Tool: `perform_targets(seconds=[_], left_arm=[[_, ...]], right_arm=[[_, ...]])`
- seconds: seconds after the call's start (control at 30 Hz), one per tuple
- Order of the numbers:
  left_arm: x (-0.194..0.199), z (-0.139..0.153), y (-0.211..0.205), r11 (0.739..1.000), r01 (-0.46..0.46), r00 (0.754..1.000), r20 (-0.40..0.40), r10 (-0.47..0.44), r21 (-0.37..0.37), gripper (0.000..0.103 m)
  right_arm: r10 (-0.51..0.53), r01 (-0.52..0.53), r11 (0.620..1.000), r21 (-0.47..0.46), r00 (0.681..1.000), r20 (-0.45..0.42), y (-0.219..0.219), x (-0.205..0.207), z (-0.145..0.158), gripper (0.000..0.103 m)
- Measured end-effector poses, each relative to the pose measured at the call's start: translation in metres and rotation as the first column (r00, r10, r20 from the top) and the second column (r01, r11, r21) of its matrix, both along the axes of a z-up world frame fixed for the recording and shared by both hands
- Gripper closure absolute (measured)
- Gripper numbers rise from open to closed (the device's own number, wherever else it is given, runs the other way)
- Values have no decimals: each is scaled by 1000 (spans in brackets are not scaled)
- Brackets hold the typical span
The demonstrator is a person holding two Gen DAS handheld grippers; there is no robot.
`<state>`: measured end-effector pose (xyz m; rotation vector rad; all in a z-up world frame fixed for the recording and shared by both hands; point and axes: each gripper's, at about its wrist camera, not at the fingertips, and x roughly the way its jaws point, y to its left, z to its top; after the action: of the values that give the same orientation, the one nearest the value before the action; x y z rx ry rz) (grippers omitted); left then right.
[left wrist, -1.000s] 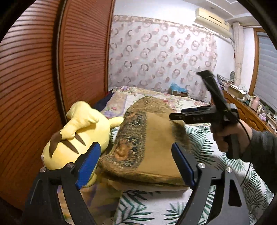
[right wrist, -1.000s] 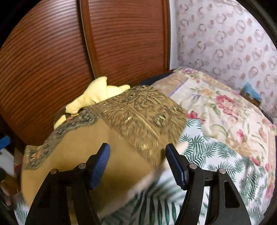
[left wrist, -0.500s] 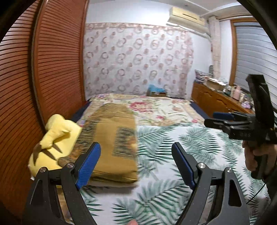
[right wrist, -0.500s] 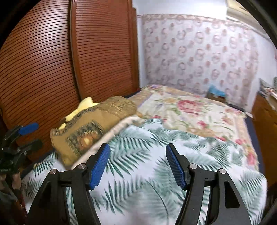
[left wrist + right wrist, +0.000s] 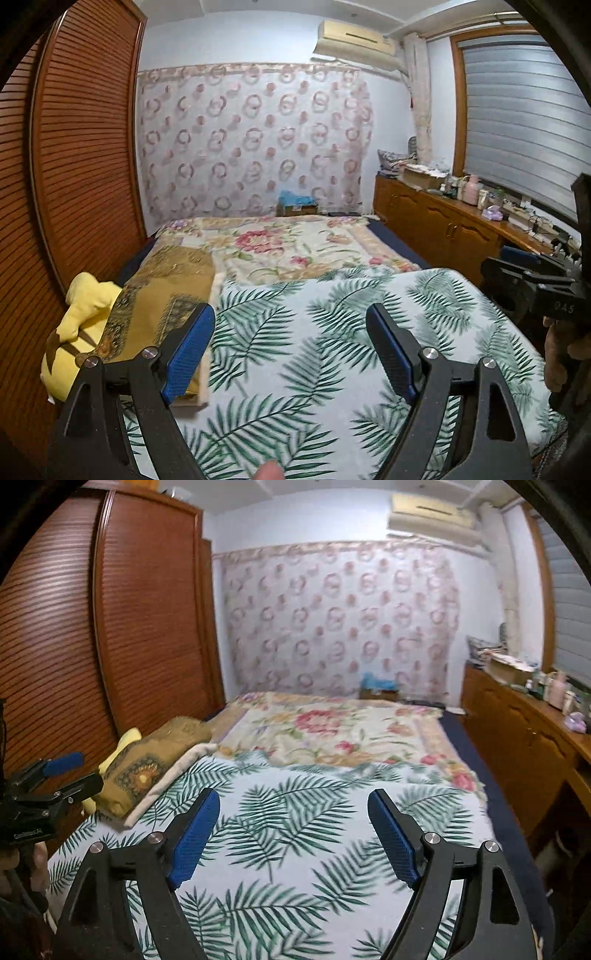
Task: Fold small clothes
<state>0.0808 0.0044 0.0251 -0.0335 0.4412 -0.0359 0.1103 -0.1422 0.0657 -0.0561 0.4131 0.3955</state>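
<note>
**Both claws empty over the bed, folded cloth off to the side**

While both claws hang above the palm-leaf sheet [image 5: 332,332], neither touches anything: the left claw [image 5: 291,347] stands wide apart with only bedding showing between its blue pads, and the right claw [image 5: 293,834] has just been opening and is likewise spread with nothing between its pads. The folded cloth [image 5: 162,302], gold-brown with a dark patterned border, lies at the bed's left edge against the wooden wardrobe [image 5: 85,147]. In the left view its near end is cut off behind the left pad; in the right view it shows as a thick bundle on a pale layer, whose make I cannot tell. A yellow plush [image 5: 74,332] lies just beside the cloth, partly tucked under it, so its shape is mostly hidden. The floral blanket [image 5: 280,247] covers the far half of the bed. At the right edge of the left view the other claw and a hand [image 5: 565,350] are cropped by the lens rim. Small items on the sideboard [image 5: 443,221] are too tiny to name, and the right view is slightly blurred.
</note>
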Motion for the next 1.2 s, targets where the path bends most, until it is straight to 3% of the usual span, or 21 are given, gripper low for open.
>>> perform_targets(seconds=[0.17,0.37,1.2], left_arm=[[-7,17,-13,1000,1,1000,29,-1,8,19],[-14,28,-22,1000,6,999,47,-6,10,19],[-19,28,-22,1000,-5,999,54,5,12,19]], right_arm=[[-46,45,999,22,998,50,2,-26,5,19],[-69,65,997,50,995,76,13,-39,-10,19],[-82,77,995,57,993,84,0,-48,-23,19]])
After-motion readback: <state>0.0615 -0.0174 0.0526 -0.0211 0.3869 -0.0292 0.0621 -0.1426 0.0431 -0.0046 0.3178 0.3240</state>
